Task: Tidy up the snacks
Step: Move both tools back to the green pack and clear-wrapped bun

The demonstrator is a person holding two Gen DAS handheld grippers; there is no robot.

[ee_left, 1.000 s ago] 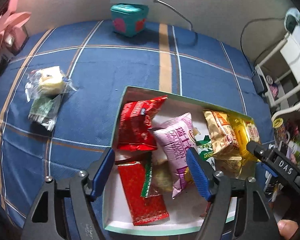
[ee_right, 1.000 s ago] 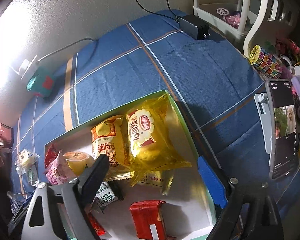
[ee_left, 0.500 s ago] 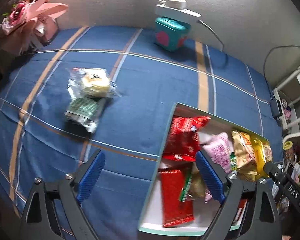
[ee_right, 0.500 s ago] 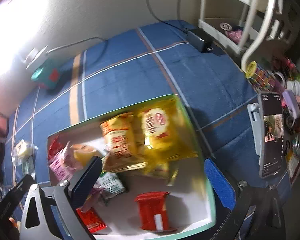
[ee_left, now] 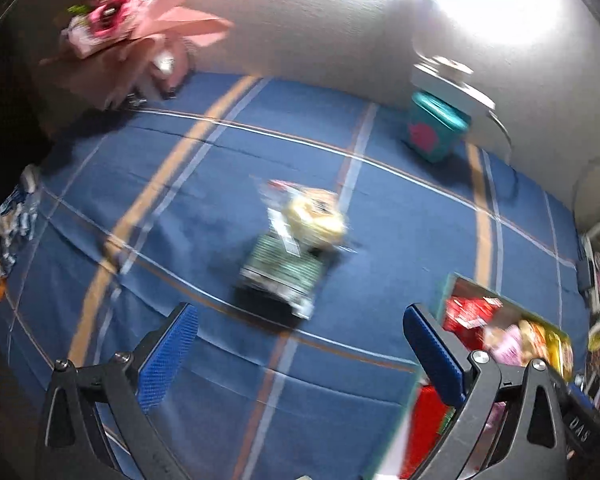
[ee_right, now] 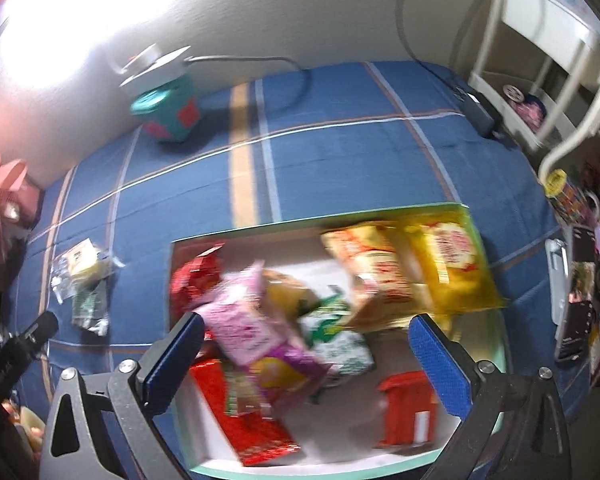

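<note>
With both spread wide, empty | left tool (ee_left: 298,354) above bare cloth (ee_left: 204,200) | right tool (ee_right: 306,354) over box (ee_right: 500,364)

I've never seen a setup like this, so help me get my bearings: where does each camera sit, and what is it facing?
Left wrist: on the left tool, facing down at two loose wrapped snacks on the blue striped cloth; only its open blue-padded fingers show.
Right wrist: on the right tool, facing down into the green-rimmed snack box; open fingers show.
Shared: box, loose snacks, teal tin.
</note>
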